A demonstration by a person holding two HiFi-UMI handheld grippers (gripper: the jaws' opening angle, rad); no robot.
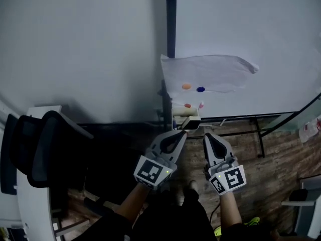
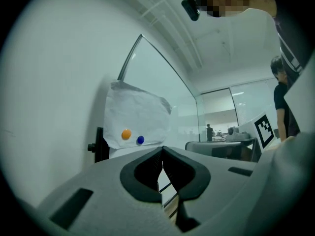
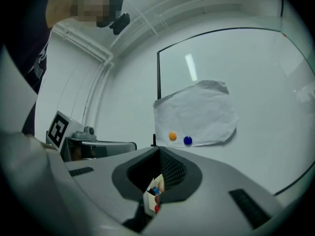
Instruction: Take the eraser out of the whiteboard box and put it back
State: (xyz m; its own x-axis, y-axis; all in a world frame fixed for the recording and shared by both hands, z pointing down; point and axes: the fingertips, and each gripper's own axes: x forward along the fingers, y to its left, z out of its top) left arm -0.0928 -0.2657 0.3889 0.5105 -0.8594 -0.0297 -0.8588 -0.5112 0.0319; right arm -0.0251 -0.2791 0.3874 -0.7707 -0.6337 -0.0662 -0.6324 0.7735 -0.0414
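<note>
The whiteboard (image 1: pixel 251 34) stands ahead with a white paper sheet (image 1: pixel 208 73) pinned to it by an orange and a blue magnet. Below the sheet a small whitish box (image 1: pixel 189 121) sits at the board's lower left corner; I cannot make out an eraser in it. My left gripper (image 1: pixel 182 133) points at the box from just below, jaws together and empty (image 2: pixel 162 149). My right gripper (image 1: pixel 207 136) is beside it, to the box's right, also shut with nothing held (image 3: pixel 158 149). Past its jaws the box (image 3: pixel 152 196) shows small red and blue bits inside.
A black office chair (image 1: pixel 45 144) and a white desk (image 1: pixel 30 205) are at the left. The whiteboard's black stand legs (image 1: pixel 261 137) run over the wood floor at the right. A person (image 2: pixel 284 102) stands far off in the left gripper view.
</note>
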